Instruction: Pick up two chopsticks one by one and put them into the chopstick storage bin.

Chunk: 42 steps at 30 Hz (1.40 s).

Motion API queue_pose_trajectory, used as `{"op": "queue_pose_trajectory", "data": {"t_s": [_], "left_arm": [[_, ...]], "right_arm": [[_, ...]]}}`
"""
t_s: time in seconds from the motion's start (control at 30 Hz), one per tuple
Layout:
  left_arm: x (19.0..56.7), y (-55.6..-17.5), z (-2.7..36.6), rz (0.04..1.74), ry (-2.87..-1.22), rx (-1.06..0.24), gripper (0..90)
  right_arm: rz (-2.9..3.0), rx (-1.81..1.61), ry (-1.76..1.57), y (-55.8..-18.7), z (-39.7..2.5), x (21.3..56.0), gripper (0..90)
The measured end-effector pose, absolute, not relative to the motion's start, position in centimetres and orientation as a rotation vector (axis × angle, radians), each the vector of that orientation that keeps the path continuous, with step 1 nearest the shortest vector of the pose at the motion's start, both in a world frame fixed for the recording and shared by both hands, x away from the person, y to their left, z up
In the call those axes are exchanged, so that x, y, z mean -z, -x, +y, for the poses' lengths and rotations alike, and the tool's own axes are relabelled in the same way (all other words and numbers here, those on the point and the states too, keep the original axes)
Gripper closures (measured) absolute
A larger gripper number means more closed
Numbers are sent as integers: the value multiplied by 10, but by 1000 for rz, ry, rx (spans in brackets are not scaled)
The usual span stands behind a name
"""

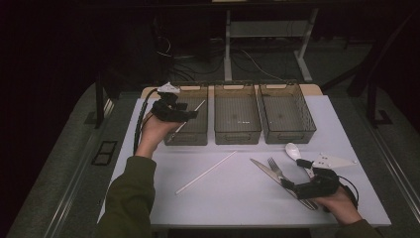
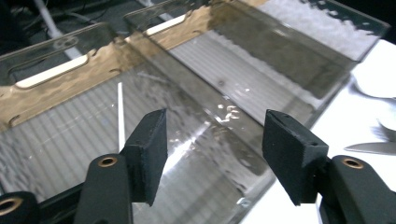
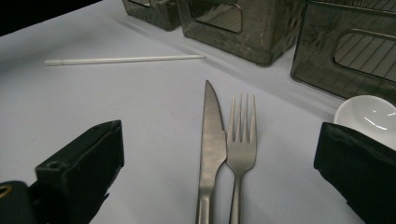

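1. The left hand-held gripper (image 1: 190,115) hung wide open, holding nothing, over the left bin (image 1: 195,130) at 11 o'clock on the bench (image 1: 233,198).
2. A white stick (image 2: 121,115) lay inside that bin.
3. The right hand-held gripper (image 3: 215,172) was open too, low at 5 o'clock, with the knife (image 3: 210,135) and fork (image 3: 242,140) between its jaws.
4. They touched side by side, so it might grab both.
5. A white spoon (image 3: 369,115) sat near and could get bumped.
6. Another stick (image 1: 205,172) waited mid-bench.

Smoky middle bin (image 1: 236,115), right bin (image 1: 287,114), white straw (image 1: 205,172) lying on white table (image 1: 233,203), white spoon (image 1: 293,150)
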<state>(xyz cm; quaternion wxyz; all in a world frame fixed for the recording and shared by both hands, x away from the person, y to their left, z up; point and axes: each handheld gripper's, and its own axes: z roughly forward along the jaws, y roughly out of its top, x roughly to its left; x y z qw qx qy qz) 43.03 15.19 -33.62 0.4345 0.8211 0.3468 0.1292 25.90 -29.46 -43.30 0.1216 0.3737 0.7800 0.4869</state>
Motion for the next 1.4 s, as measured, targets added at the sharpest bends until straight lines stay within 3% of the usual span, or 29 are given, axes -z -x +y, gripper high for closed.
{"op": "queue_pose_trajectory", "data": {"t_s": [0.37, 0.77, 1.4], "left_arm": [[330, -394, 145, 780, -2039, -302, 297], [335, -359, 134, 714, -2043, -282, 265], [382, -314, 132, 718, -2029, -248, 258]], "right_arm": [[2278, -1418, -1090, -259, -295, 433, 17], [2276, -1419, -1094, -258, -295, 433, 18], [2280, -1419, -1092, -258, -295, 433, 17]]}}
